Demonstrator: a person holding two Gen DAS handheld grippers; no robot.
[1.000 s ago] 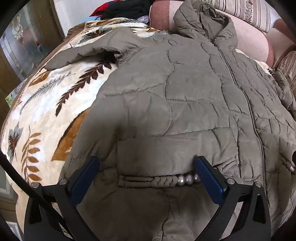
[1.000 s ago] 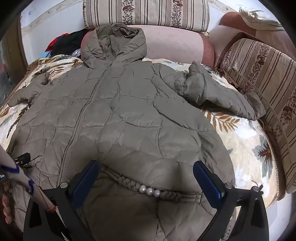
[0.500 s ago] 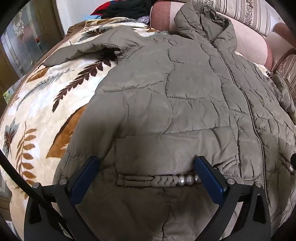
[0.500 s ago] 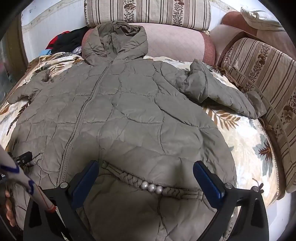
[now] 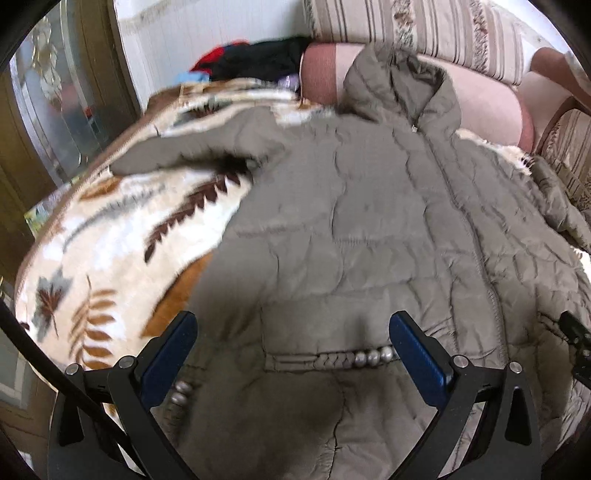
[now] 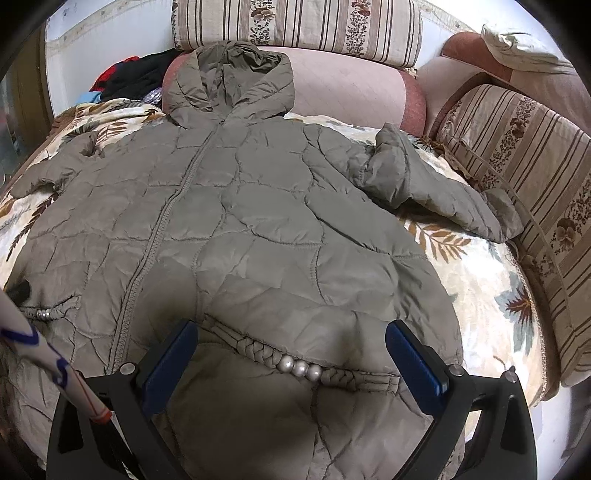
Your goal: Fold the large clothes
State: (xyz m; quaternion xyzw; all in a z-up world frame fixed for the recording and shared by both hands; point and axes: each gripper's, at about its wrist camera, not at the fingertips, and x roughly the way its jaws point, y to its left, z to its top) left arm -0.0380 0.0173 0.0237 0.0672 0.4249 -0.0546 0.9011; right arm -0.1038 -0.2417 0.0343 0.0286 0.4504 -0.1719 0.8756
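Observation:
An olive quilted hooded coat (image 5: 369,221) (image 6: 258,221) lies front up and zipped on a leaf-patterned blanket, hood toward the sofa back. Its one sleeve (image 5: 192,155) stretches out to the left, and the other sleeve (image 6: 436,184) lies bent at the right. My left gripper (image 5: 291,325) hovers open above the left pocket, whose braided trim with silver beads (image 5: 354,358) shows between the fingers. Over the right pocket trim (image 6: 299,367), my right gripper (image 6: 291,332) is open as well. Neither holds anything.
The blanket (image 5: 92,258) covers a sofa seat with striped cushions (image 6: 295,26) at the back and the right (image 6: 524,155). A pile of dark and red clothes (image 5: 255,59) sits at the back left. A glass door (image 5: 48,110) stands to the left.
Both grippers have drawn back and risen slightly, so more of the coat and sofa back shows. The left view is blurred with motion. The coat has not moved.

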